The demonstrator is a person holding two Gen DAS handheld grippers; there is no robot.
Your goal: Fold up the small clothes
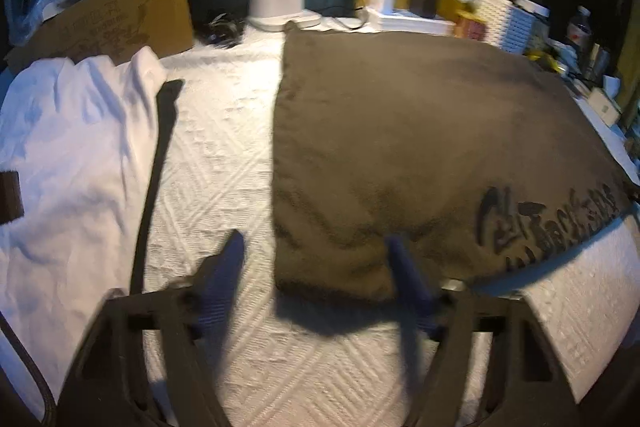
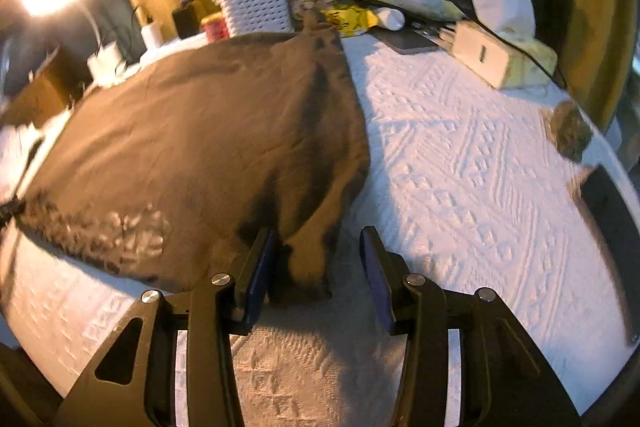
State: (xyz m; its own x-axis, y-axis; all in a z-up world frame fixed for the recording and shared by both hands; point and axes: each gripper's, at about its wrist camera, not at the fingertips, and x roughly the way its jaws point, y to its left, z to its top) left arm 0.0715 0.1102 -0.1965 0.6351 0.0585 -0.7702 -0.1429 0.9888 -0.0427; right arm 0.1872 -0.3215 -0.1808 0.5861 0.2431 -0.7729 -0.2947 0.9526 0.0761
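A dark brown garment point(image 1: 420, 147) with black lettering lies spread on the white quilted cover point(image 1: 224, 155). My left gripper point(image 1: 316, 251) is open, its fingers on either side of the garment's near left corner, just above the cover. In the right wrist view the same brown garment point(image 2: 192, 135) fills the left half. My right gripper point(image 2: 318, 247) is open around its near right corner, the left finger touching the cloth. Neither gripper holds anything.
A white garment point(image 1: 68, 163) with a black strap point(image 1: 156, 163) lies at the left. A cardboard box point(image 1: 112, 15), a white lamp base point(image 1: 276, 3), chargers and a white basket point(image 2: 256, 3) line the back. A tissue box point(image 2: 504, 51) and clutter sit at the right.
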